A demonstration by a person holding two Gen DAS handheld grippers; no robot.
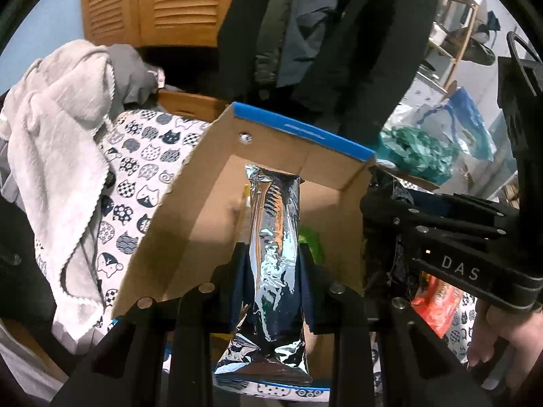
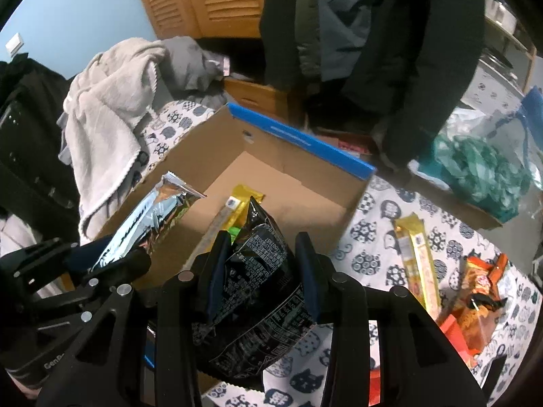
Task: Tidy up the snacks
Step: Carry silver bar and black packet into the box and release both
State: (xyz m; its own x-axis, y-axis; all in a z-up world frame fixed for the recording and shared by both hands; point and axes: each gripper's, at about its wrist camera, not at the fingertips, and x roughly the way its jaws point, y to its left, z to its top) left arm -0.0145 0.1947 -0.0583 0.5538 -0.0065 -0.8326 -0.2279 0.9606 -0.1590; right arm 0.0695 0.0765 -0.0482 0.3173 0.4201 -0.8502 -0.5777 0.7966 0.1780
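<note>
Cardboard box, open-topped with a blue far rim, straight ahead at 12 o'clock in both wrist views, on the cat-print cloth. Below and beyond both loads, so the coming move reads as a short lowering forward into it.

Left gripper pinching a silver foil snack pack, long axis running from 6 to 12 o'clock, far end over the box floor. Seemingly the nearer hand to a drop, though only by a little.

Right gripper clamped on a black snack bag, crumpled, tip toward 12 o'clock above the near wall.

Already in the box: a yellow stick pack and something green, mostly hidden behind the black bag.

Outside at 3 o'clock: another yellow stick and an orange pack, partly cut off. Near box wall masked by gripper frames.
</note>
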